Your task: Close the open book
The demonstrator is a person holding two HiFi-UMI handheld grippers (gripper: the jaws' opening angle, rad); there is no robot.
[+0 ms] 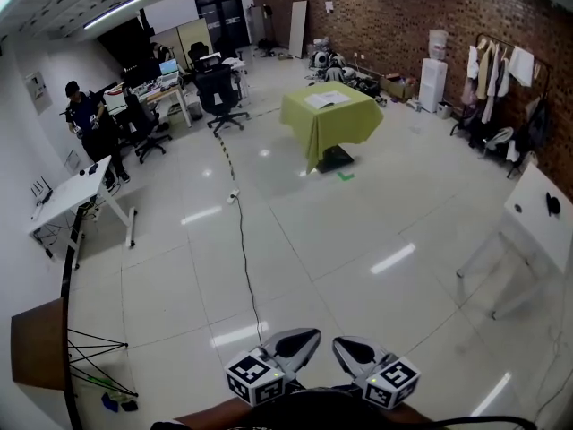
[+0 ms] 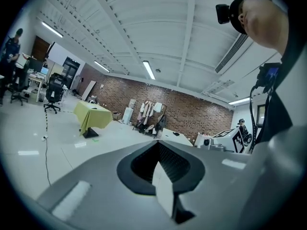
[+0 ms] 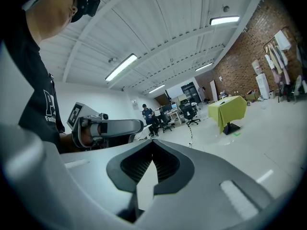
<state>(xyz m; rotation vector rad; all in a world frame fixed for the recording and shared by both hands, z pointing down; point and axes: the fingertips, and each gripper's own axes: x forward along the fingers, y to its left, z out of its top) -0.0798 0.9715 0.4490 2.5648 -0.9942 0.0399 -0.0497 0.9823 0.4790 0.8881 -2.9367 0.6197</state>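
The open book (image 1: pixel 327 99) lies as pale pages on a table under a yellow-green cloth (image 1: pixel 333 124), far across the room. Both grippers are held low against the person's body, several metres from it. My left gripper (image 1: pixel 303 339) and right gripper (image 1: pixel 345 346) point forward side by side, each with its jaws together and nothing between them. In the left gripper view the shut jaws (image 2: pixel 157 143) aim toward the green table (image 2: pixel 92 117). The right gripper view shows its shut jaws (image 3: pixel 152 142), the same table (image 3: pixel 228 110) at the right, and the left gripper (image 3: pixel 106 128) beside it.
A black cable (image 1: pixel 243 249) runs along the tiled floor toward the green table. Office chairs (image 1: pixel 220 97) and desks stand at the back left, with a person (image 1: pixel 87 115) there. A white desk (image 1: pixel 70 193) is at the left, a white table (image 1: pixel 544 211) and a coat rack (image 1: pixel 501 74) at the right.
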